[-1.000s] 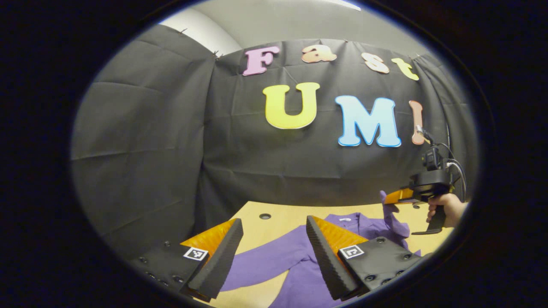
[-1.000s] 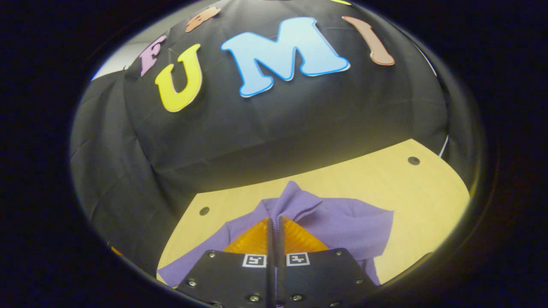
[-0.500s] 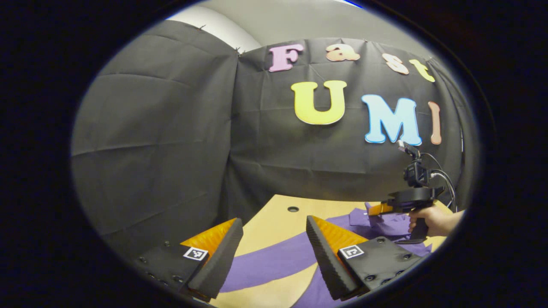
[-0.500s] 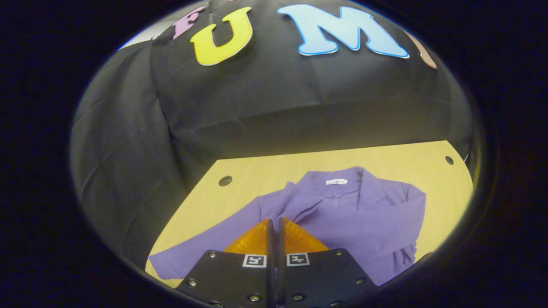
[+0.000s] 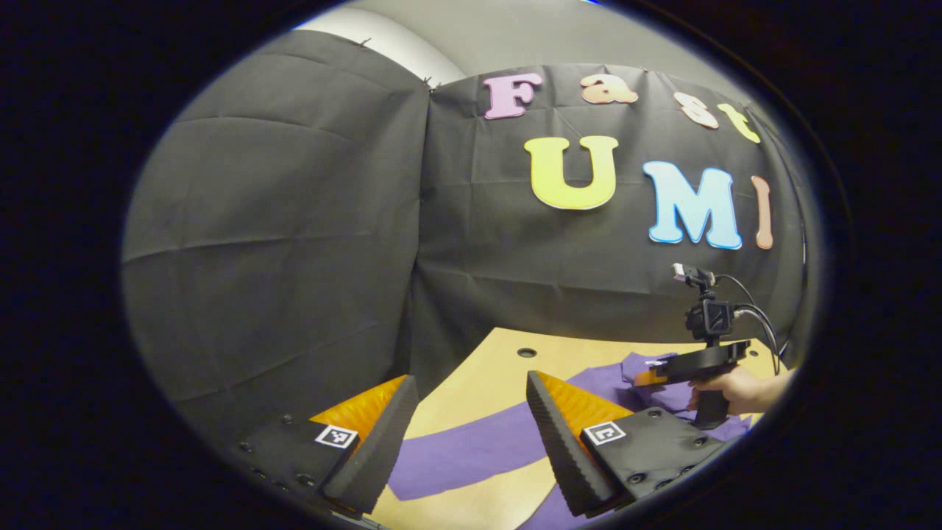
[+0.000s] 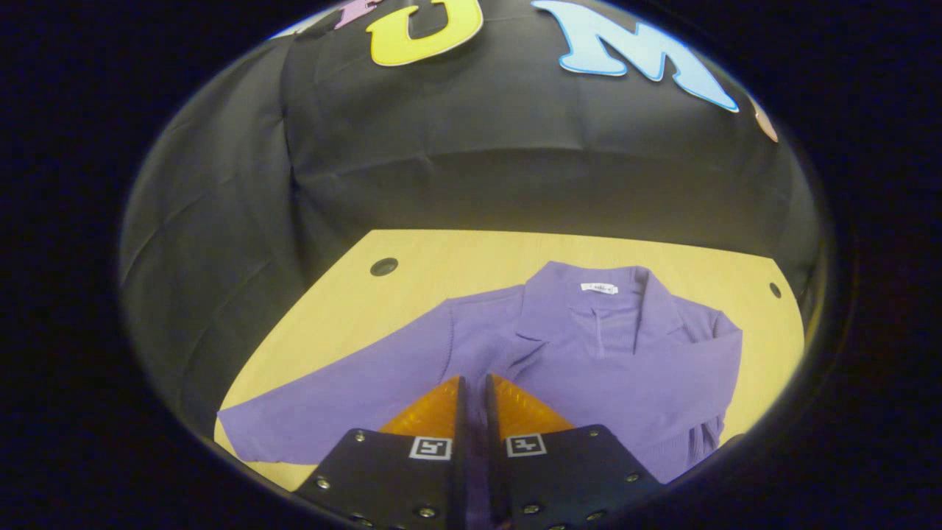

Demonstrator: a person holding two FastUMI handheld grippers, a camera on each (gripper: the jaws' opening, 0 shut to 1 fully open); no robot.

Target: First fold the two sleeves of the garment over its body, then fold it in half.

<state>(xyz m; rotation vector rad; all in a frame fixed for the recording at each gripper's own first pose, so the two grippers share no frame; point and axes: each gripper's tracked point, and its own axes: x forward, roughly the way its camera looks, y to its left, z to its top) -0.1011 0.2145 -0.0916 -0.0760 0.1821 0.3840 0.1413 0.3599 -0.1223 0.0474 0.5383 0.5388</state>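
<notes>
A purple collared garment [image 6: 611, 353] lies front up on the wooden table [image 6: 456, 258]. Its one sleeve [image 6: 331, 419] stretches flat toward the table's left edge; in the left gripper view this sleeve [image 5: 471, 445] runs across beneath my left gripper [image 5: 471, 383], which hovers open with nothing between its fingers. My right gripper [image 6: 472, 379] is low over the garment's body, its fingers nearly together with purple cloth of the other sleeve pinched between them. The left gripper view shows that right gripper [image 5: 647, 377] at the far right, held by a hand [image 5: 736, 386] just above the purple cloth.
Round holes [image 6: 383, 266] mark the table's far corners. The black cloth wall stands close behind the table. Bare wood [image 5: 486, 368] lies between the spread sleeve and the wall.
My right gripper carried the pinched sleeve down and across onto the garment's body, and its fingers now stand slightly wider apart. My left gripper swung left, staying open above the spread sleeve.
</notes>
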